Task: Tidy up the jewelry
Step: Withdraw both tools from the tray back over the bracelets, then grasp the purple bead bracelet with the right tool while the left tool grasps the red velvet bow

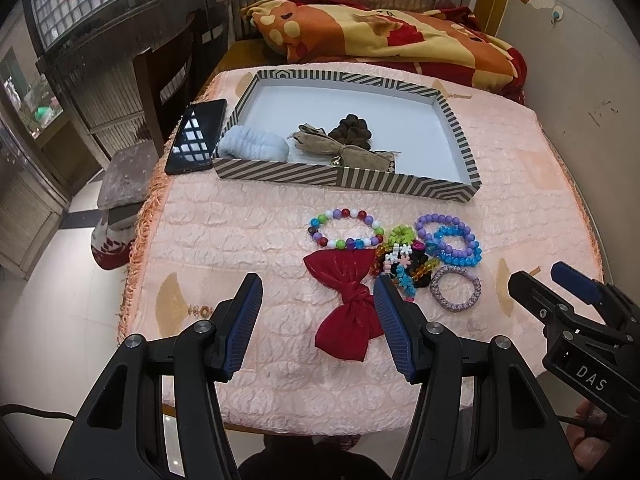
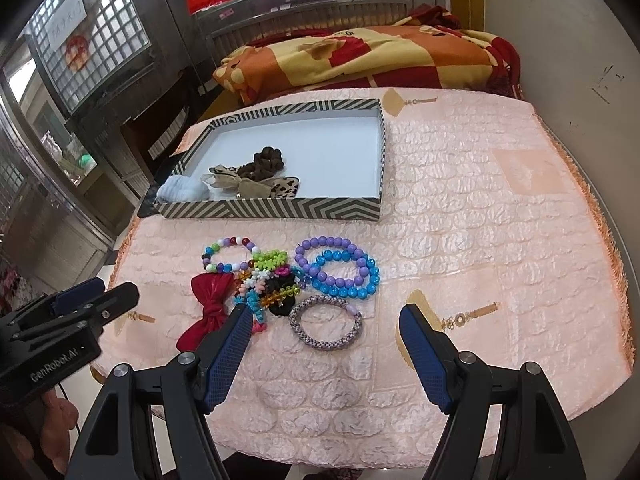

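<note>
A striped tray (image 1: 336, 179) (image 2: 272, 208) on the pink-covered table holds a pale blue scrunchie (image 1: 254, 146), a tan bow (image 1: 344, 151) and a dark scrunchie (image 1: 354, 130). In front of it lie a multicolour bead bracelet (image 1: 346, 228) (image 2: 230, 254), purple and blue bead bracelets (image 1: 454, 240) (image 2: 340, 270), a braided lilac band (image 1: 456, 287) (image 2: 326, 322), a tangle of small hair ties (image 1: 404, 258) and a red bow (image 1: 348, 304) (image 2: 210, 308). My left gripper (image 1: 318, 284) hovers open just left of the red bow, empty. My right gripper (image 2: 326, 316) is open above the lilac band.
A black phone (image 1: 196, 136) lies left of the tray. A folded orange-and-red blanket (image 1: 380, 32) sits behind the table. A dark wooden chair (image 1: 168, 76) and a cushioned stool (image 1: 128, 178) stand at the table's left. The table's near edge is fringed.
</note>
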Demonstrator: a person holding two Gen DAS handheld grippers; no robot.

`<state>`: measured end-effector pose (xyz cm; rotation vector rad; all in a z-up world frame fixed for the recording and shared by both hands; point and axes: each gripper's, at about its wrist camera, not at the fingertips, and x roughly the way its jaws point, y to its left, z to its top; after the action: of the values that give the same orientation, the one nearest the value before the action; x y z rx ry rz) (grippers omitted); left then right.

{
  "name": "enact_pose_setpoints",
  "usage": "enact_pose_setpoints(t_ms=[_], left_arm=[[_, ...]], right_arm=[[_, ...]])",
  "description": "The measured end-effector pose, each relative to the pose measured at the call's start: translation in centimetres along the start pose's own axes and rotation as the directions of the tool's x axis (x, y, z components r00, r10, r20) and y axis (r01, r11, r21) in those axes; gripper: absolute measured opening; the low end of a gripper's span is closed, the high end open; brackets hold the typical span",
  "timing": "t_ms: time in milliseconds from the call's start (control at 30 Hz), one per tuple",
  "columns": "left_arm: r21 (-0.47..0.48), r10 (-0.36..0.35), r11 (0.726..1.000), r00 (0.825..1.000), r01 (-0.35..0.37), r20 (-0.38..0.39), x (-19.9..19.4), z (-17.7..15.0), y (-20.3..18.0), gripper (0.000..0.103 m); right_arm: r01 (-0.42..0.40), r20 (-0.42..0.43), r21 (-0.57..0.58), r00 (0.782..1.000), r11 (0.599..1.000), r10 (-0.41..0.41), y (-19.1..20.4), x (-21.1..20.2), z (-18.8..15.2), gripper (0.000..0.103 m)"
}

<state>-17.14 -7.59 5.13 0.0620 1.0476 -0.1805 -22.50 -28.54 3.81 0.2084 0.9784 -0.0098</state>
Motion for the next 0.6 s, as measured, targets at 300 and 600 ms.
enact_pose_setpoints(t_ms=[300,600], left_arm=[[-0.045,-0.128,0.991,0.988,0.125,-0.09,1.9,-1.6,3.3,0.058],[-0.063,-0.203,0.979,0.969,0.196,-0.138,4.3,-1.7,2.6,0.066]], right_arm=[[0.011,-0.034,0.012,0.999,1.0,-0.011,-1.2,1.5,-0.8,0.073],[0.046,-0.036,0.001,0.998,0.999,-0.046,-2.4,4.7,0.5,0.073]])
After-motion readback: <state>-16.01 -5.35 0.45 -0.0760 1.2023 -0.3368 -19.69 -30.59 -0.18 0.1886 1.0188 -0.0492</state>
